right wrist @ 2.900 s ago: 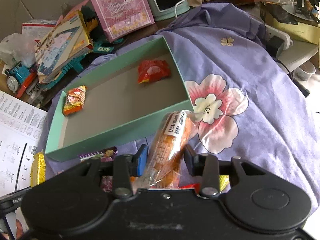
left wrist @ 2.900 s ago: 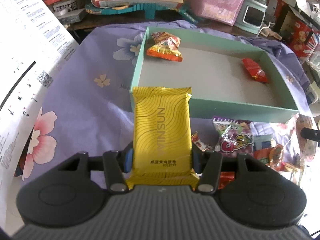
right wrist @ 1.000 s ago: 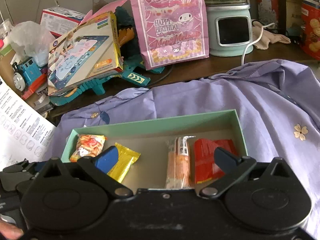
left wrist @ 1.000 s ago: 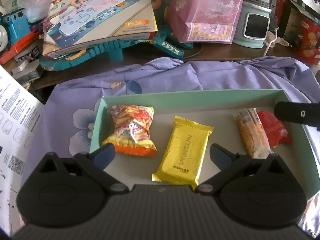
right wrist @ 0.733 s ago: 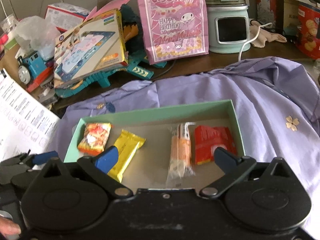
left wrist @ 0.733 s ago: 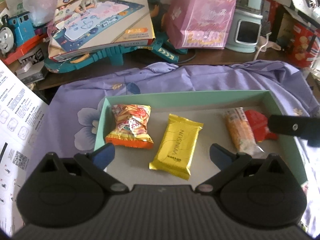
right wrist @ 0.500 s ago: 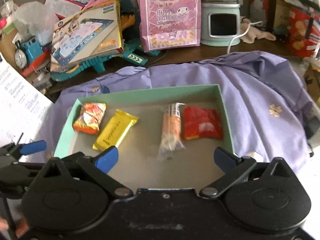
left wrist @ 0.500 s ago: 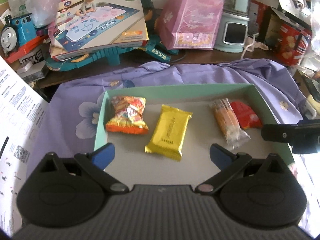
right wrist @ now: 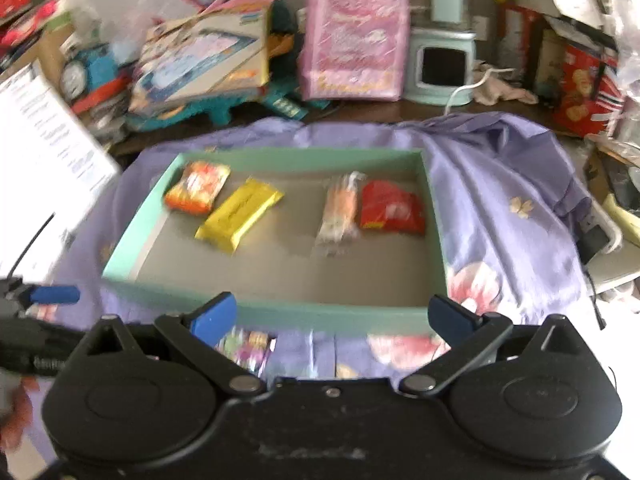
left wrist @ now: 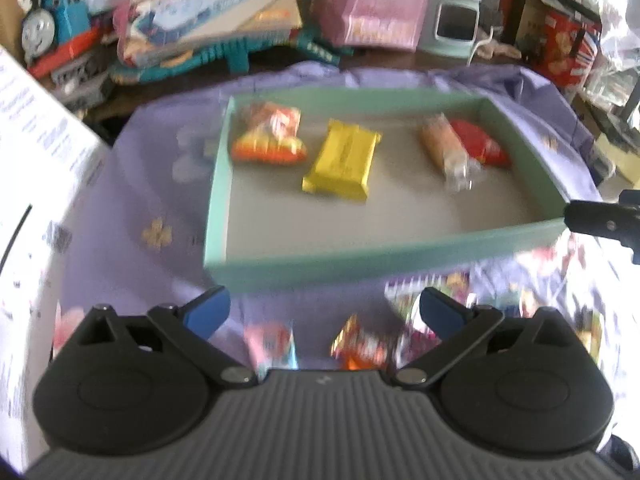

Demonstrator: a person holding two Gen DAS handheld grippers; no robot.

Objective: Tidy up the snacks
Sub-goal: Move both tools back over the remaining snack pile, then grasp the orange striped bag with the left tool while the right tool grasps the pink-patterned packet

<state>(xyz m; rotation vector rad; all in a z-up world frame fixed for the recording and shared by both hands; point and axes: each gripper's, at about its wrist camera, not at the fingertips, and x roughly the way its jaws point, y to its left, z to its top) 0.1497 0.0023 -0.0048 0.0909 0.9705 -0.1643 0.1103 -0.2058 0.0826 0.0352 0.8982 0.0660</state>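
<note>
Crowded desk behind, heaped with toys and cartons; in front, purple flowered cloth [left wrist: 120,208] with the teal box [left wrist: 320,268] lying on it. Had carried the yellow packet [left wrist: 342,164] in the left gripper [left wrist: 324,312] and the orange biscuit sleeve [left wrist: 442,148] in the right gripper [right wrist: 332,316] seconds before. Found both now lying flat on the box floor, released. Placed the yellow packet just beside the orange-red bag [left wrist: 268,136], and the sleeve against the red packet [left wrist: 480,146].

Pulled both grippers back to the near wall of the box, fingers spread wide, holding nothing. Counted four snacks in the box. Saw more loose snacks [left wrist: 360,344] on the cloth just ahead of the left gripper, so judged the sorting only partly done and a fresh pick due there.

Read "WINSUN" on the yellow packet earlier; too blurred now. Could make out no lettering on the pink gift bag [right wrist: 354,36] or the white printed sheet [right wrist: 44,132], only smears.
</note>
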